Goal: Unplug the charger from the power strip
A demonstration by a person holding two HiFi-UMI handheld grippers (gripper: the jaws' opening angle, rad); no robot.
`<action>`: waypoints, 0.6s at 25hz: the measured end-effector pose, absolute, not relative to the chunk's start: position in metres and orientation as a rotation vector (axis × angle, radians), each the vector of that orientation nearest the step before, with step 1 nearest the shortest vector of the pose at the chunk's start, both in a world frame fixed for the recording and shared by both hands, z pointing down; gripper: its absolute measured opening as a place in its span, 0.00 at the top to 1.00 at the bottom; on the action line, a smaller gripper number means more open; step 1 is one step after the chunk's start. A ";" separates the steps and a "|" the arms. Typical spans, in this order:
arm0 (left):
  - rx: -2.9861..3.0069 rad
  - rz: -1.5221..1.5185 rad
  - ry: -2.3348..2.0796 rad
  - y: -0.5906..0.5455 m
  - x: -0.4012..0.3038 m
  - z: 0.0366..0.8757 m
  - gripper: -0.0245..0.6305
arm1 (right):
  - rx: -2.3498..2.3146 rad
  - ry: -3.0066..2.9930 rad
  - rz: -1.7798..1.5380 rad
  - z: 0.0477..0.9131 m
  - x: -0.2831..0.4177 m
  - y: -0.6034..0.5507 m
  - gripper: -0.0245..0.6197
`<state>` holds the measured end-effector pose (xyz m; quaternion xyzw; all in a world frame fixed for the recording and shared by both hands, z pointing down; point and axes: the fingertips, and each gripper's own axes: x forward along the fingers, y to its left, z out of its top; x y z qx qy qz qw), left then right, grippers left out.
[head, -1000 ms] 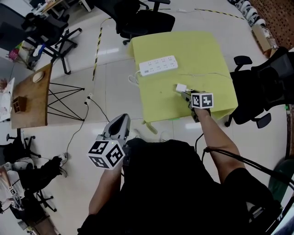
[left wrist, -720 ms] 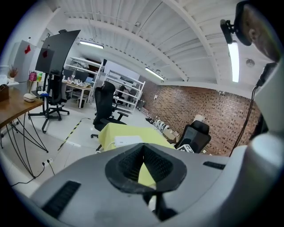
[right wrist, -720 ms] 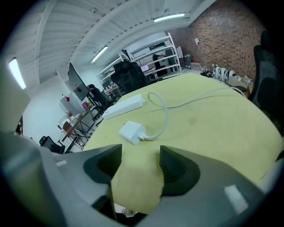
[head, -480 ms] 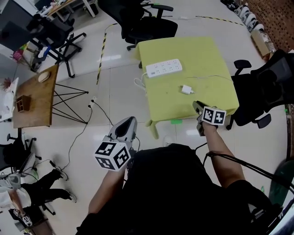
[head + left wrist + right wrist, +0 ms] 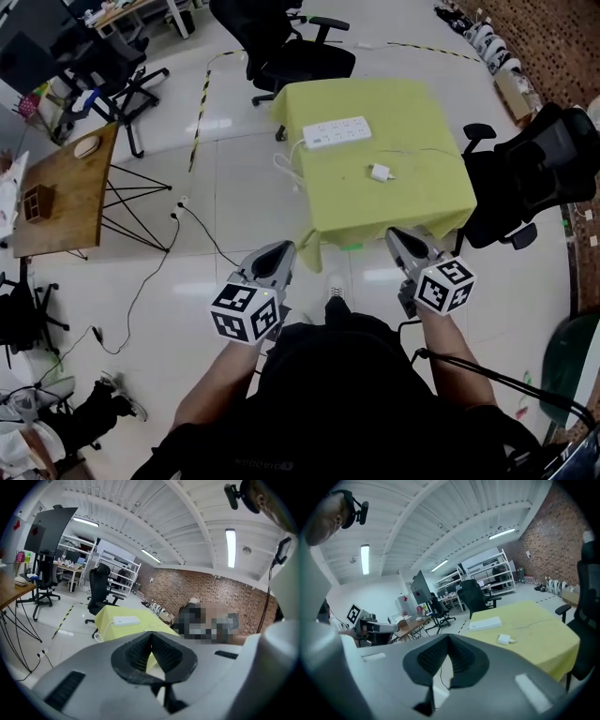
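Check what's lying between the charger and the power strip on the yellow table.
Only bare yellow cloth; the charger lies apart from the power strip. A thin cable crosses nearby. The head view shows it.

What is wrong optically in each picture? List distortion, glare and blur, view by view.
Head view: evenly lit and sharp, charger and power strip crisp, pale sheen on the floor tiles. Left gripper view: fisheye circle, black corners, ceiling lamp blown out. Right gripper view: same fisheye bend, slightly soft overall.
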<state>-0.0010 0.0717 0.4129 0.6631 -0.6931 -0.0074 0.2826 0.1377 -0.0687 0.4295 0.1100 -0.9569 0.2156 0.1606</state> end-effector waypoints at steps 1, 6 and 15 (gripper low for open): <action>1.779 -0.026 -1.841 0.075 0.003 0.416 0.95 | 0.323 -2.717 0.605 0.429 0.147 -0.058 0.96; 1.797 -0.042 -1.781 0.088 0.022 0.433 0.95 | 0.378 -2.651 0.416 0.432 0.187 -0.006 0.96; 1.899 0.066 -1.822 0.095 0.052 0.415 0.95 | 0.293 -2.715 0.413 0.418 0.181 0.022 0.96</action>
